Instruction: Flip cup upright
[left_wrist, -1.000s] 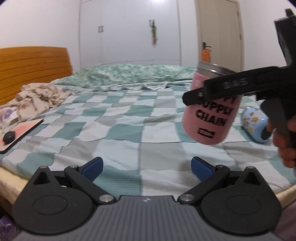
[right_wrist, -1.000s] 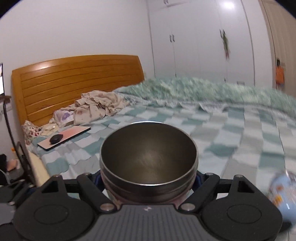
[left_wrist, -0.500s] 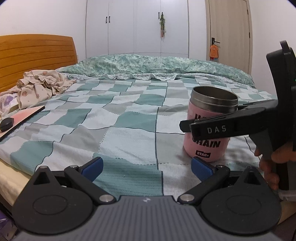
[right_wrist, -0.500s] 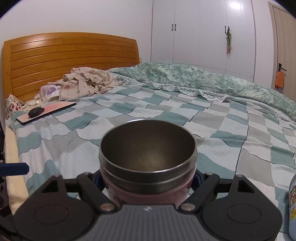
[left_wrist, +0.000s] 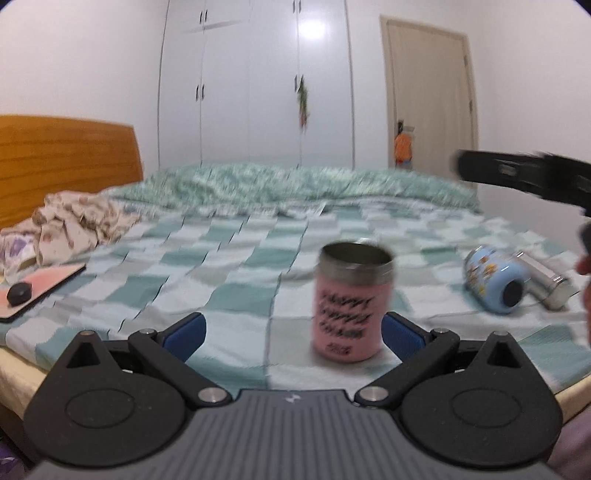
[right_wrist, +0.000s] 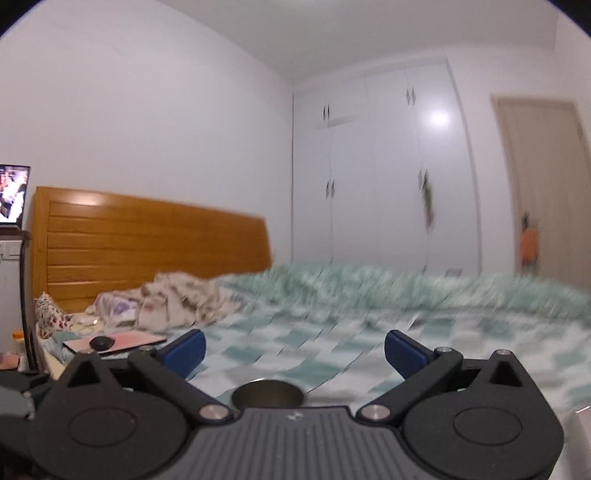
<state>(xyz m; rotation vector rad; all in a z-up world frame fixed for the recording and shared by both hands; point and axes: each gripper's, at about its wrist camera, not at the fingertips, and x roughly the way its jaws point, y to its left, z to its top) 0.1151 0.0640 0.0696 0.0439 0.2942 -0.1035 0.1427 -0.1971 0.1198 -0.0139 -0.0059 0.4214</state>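
A pink cup (left_wrist: 349, 304) with a steel rim and black lettering stands upright on the checked bedspread (left_wrist: 229, 295), mouth up. My left gripper (left_wrist: 291, 330) is open and empty, low in front of the cup, which shows just left of its right finger. My right gripper (right_wrist: 293, 350) is open and empty, raised above the cup; only the cup's steel rim (right_wrist: 267, 393) shows below it. In the left wrist view one right finger (left_wrist: 517, 177) shows high at the right, clear of the cup.
A blue patterned cup (left_wrist: 493, 280) lies on its side at the right, next to a steel bottle (left_wrist: 546, 288). A pink pad with a black mouse (left_wrist: 18, 293) lies at the left edge. Crumpled clothes (left_wrist: 74, 225) lie by the wooden headboard (left_wrist: 66, 162).
The right gripper set the pink cup upright on the bed, opened, and rose away from it. The left gripper stayed open.
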